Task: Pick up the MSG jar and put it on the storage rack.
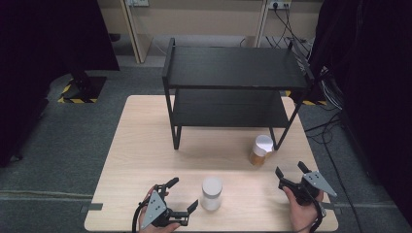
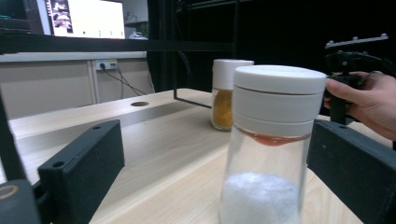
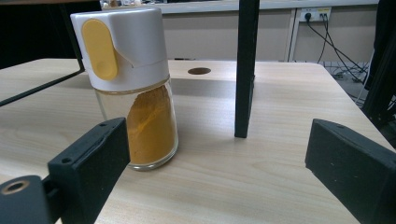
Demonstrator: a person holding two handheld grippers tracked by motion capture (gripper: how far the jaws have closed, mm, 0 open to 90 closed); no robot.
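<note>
1. Approach step, nothing gripped yet, I judge.
2. Left gripper: jaws wide, white-powder jar just beside.
3. Right gripper: jaws wide; orange-spice jar by rack leg.
4. Next: center, close.

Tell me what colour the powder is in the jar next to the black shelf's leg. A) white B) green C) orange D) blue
C: the jar standing beside the shelf leg holds orange powder under its white cap; the white powder is in the other jar, the one near the left gripper.
</note>
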